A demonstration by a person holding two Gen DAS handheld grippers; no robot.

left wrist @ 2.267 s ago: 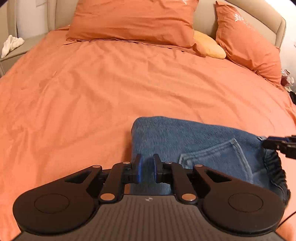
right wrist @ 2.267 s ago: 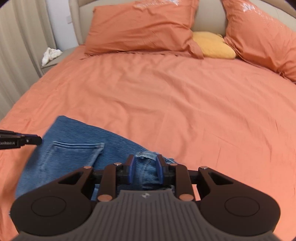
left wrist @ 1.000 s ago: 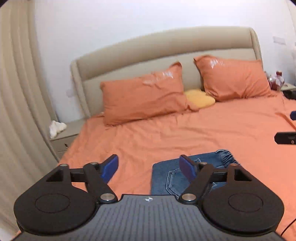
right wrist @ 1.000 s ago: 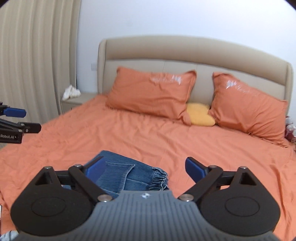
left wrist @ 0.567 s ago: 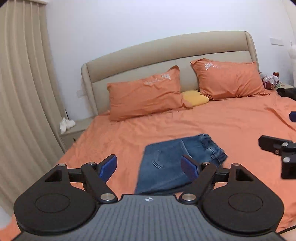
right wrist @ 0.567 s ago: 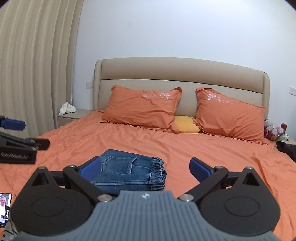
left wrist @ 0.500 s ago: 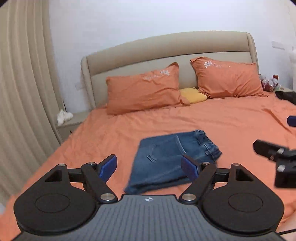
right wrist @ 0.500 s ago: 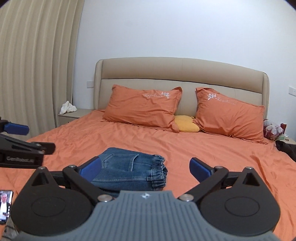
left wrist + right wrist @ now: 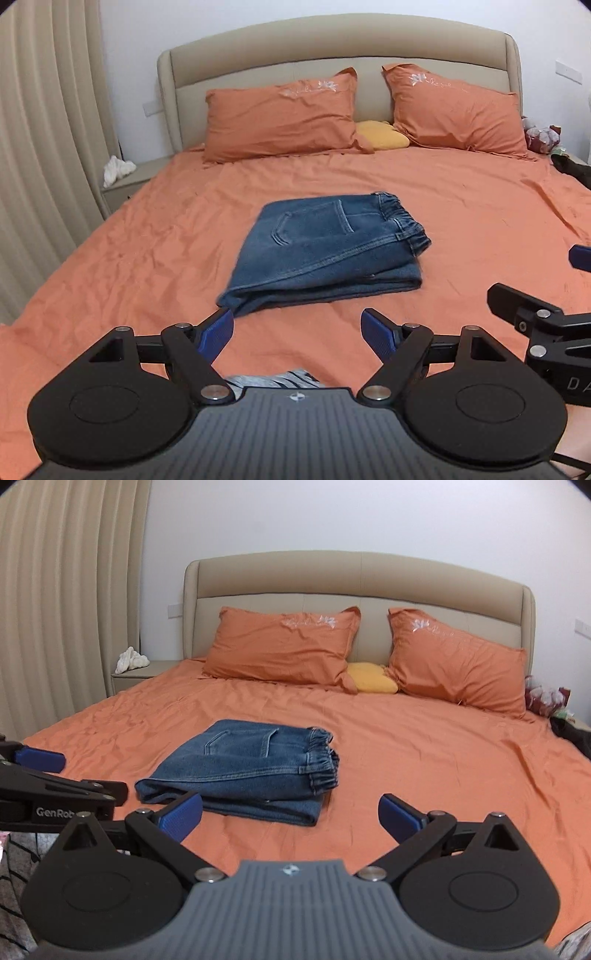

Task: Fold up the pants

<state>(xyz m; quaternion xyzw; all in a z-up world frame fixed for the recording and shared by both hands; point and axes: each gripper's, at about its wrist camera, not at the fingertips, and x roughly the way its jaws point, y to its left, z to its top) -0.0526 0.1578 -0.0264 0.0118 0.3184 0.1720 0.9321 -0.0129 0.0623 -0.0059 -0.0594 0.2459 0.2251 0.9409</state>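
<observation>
Bedroom: orange bed, folded jeans mid-bed, well short of the pillows. Left gripper and right gripper both short of the jeans, jaws wide apart, empty. Denim looks soft, heavyish; grip at the folded edge. Lower layers hidden.

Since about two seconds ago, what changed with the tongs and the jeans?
Both tongs let go of the folded jeans: the left tongs and right tongs, then shut on the denim, now stand wide open with nothing between them. Both have pulled back from the jeans, so the whole bed and headboard are in view. The jeans stay folded in the same spot; the pillows are unmoved.
</observation>
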